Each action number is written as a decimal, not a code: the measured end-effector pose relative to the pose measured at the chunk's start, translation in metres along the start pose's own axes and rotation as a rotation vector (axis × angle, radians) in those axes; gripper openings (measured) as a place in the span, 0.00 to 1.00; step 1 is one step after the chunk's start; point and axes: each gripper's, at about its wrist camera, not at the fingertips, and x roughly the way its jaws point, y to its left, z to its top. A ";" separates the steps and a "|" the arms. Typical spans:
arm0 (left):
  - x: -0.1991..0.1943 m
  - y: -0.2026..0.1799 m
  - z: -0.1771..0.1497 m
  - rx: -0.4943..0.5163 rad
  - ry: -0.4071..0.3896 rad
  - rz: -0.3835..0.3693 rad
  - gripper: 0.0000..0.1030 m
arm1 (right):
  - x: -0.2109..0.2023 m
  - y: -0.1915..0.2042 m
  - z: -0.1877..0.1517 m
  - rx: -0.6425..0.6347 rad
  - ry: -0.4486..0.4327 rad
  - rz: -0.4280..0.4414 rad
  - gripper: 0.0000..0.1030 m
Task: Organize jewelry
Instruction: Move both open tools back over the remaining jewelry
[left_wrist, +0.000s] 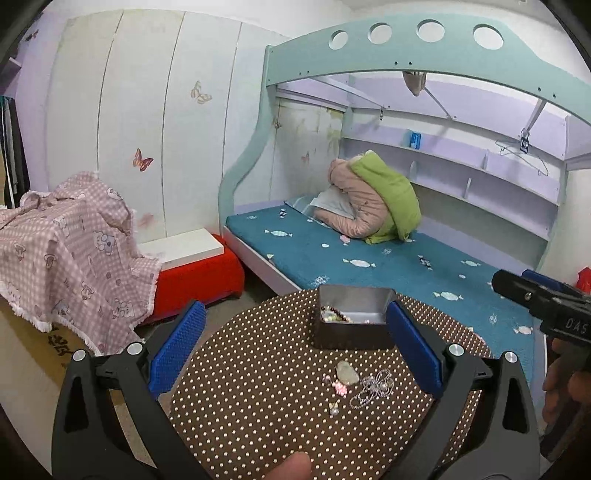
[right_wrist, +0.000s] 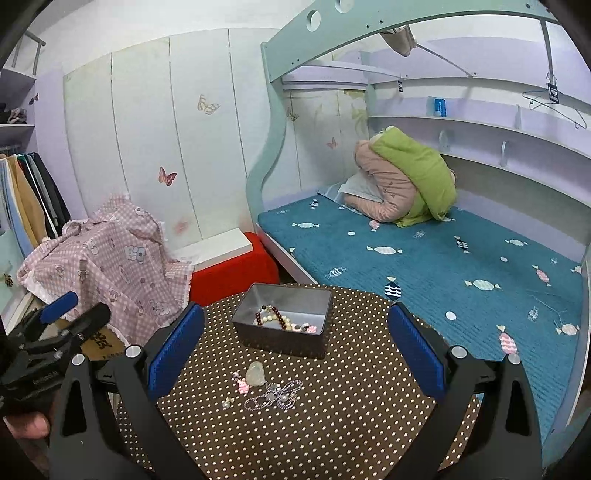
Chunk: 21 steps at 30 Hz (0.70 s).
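A dark metal tin (left_wrist: 351, 334) (right_wrist: 280, 341) stands at the far side of a round brown dotted table (left_wrist: 258, 406) (right_wrist: 332, 424). A bead bracelet (right_wrist: 271, 316) and small pieces lie in the tin. Loose on the table are a pale jade pendant (left_wrist: 347, 372) (right_wrist: 256, 373), a silver chain (left_wrist: 371, 389) (right_wrist: 275, 395), small pink charms (left_wrist: 339, 387) (right_wrist: 242, 386) and a tiny earring (left_wrist: 333, 409) (right_wrist: 227, 403). My left gripper (left_wrist: 295, 343) is open and empty above the table. My right gripper (right_wrist: 295, 347) is open and empty too. Each gripper shows at the edge of the other's view.
A bed with a teal cover (left_wrist: 406, 266) (right_wrist: 443, 266) lies behind the table, with a folded pink and green quilt (left_wrist: 376, 203). A red stool with a white top (left_wrist: 195, 269) and a pink checked cloth (left_wrist: 66, 251) are to the left.
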 end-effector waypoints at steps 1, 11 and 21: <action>-0.001 0.000 -0.003 0.001 0.004 0.001 0.95 | -0.001 0.001 -0.002 0.001 0.001 -0.002 0.93; 0.004 0.002 -0.034 -0.006 0.065 0.004 0.95 | -0.001 0.005 -0.035 0.002 0.042 -0.021 0.93; 0.025 -0.004 -0.067 0.026 0.145 0.001 0.95 | 0.013 -0.006 -0.050 0.020 0.103 -0.029 0.93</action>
